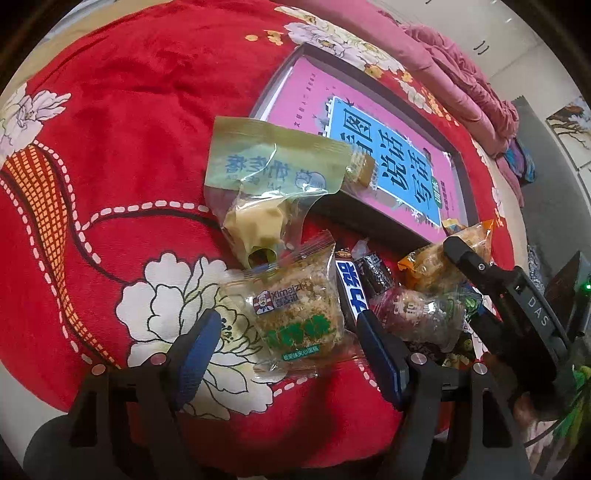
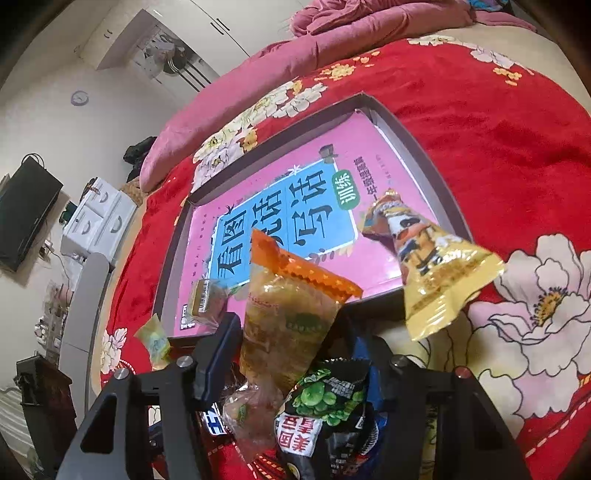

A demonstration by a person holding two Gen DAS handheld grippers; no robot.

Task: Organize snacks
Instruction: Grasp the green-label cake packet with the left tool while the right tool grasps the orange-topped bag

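Note:
Snack packets lie in a heap on a red flowered blanket [image 1: 110, 155] before a dark tray [image 1: 388, 227] that holds a pink book [image 1: 332, 110]. My left gripper [image 1: 291, 332] is open around a clear Ximaizi cake packet [image 1: 295, 314]. A green-topped packet [image 1: 266, 173] leans on the tray's near edge. My right gripper [image 2: 295, 347] stands open around an orange-topped packet [image 2: 291, 314], with a black green-pea packet [image 2: 328, 410] just below. A yellow packet [image 2: 428, 266] lies over the tray's near right corner. The right gripper's finger [image 1: 480, 269] shows in the left wrist view on the orange packet [image 1: 443, 254].
A blue-and-white bar [image 1: 351, 295], a dark small packet [image 1: 376, 273] and a reddish clear packet [image 1: 417, 314] lie between the grippers. A small gold-wrapped piece [image 2: 207, 299] sits in the tray. A pink quilt [image 2: 332, 33] is bunched beyond. White drawers [image 2: 99, 221] stand left.

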